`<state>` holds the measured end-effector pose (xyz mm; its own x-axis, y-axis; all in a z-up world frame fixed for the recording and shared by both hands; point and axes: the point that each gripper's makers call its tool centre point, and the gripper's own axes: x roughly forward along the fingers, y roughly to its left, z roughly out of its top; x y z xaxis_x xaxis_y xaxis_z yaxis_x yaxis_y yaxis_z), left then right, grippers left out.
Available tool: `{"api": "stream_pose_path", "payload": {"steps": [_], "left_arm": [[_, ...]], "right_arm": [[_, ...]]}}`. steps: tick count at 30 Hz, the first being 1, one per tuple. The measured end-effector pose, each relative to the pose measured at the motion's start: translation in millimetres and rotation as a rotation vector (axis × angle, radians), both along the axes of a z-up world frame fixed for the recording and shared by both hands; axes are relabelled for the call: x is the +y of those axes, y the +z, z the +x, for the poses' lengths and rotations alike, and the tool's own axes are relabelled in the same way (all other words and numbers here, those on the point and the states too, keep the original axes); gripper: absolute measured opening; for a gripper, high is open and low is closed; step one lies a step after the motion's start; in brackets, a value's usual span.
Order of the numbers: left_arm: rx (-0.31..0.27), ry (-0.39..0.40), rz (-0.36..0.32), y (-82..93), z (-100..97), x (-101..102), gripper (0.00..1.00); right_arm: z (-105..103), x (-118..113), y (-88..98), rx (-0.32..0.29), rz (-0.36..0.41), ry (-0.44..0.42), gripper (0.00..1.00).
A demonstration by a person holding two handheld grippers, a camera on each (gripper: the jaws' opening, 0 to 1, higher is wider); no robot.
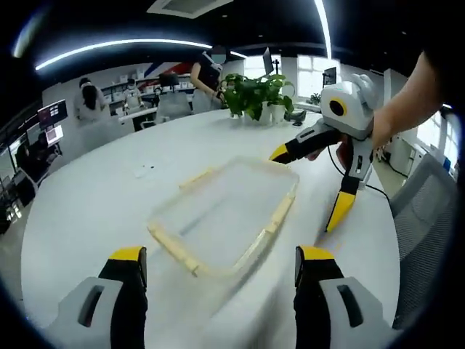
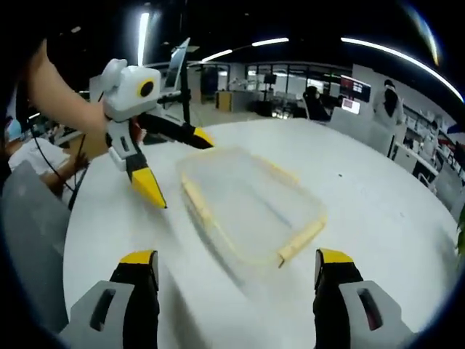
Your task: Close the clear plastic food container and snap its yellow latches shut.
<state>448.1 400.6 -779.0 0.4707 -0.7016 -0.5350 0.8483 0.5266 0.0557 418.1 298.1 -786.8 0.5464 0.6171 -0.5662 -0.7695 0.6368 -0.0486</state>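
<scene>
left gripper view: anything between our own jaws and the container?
No, only bare white table between the left gripper and the clear container, as the left gripper view shows.

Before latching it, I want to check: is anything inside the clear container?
Through the blurred clear container only the white table shows; no contents can be made out. Motion blur could hide something small.

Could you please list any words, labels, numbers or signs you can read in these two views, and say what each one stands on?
No text can be read in either view.
The clear plastic food container with its yellow latches shows no label or print.
The monitors at the far desks are lit, but their content is too small and blurred to read.
The grippers, left and right, carry no visible marking.
</scene>
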Motion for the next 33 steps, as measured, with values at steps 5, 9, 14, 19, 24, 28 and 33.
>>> {"api": "stream_pose_path", "payload": {"steps": [5,9,14,19,24,28,33], "left_arm": [[0.005,-0.017,0.029,-3.7,-5.8,0.8,0.84],[0.019,-0.012,0.039,-6.6,-9.8,5.1,0.85],[0.030,0.000,0.031,-4.4,-14.7,11.5,0.84],[0.034,0.003,0.031,-3.9,-20.2,16.5,0.83],[0.048,0.012,0.019,-5.3,-28.9,21.4,0.82],[0.063,0.024,0.013,-8.8,-37.7,25.7,0.82],[0.070,0.037,0.007,-7.2,-46.5,30.5,0.81]], "right_arm": [[-3.7,-1.0,-0.6,0.027,0.004,-0.007,0.86],[-5.2,-5.5,1.3,0.028,0.013,-0.034,0.87],[-9.4,-12.6,2.7,0.029,0.021,-0.054,0.87],[-16.5,-18.6,6.0,0.033,0.023,-0.057,0.86],[-20.8,-22.4,11.1,0.036,0.042,-0.076,0.86],[-28.2,-26.0,12.0,0.038,0.041,-0.080,0.85],[-35.3,-31.5,12.9,0.046,0.053,-0.103,0.85]]}}
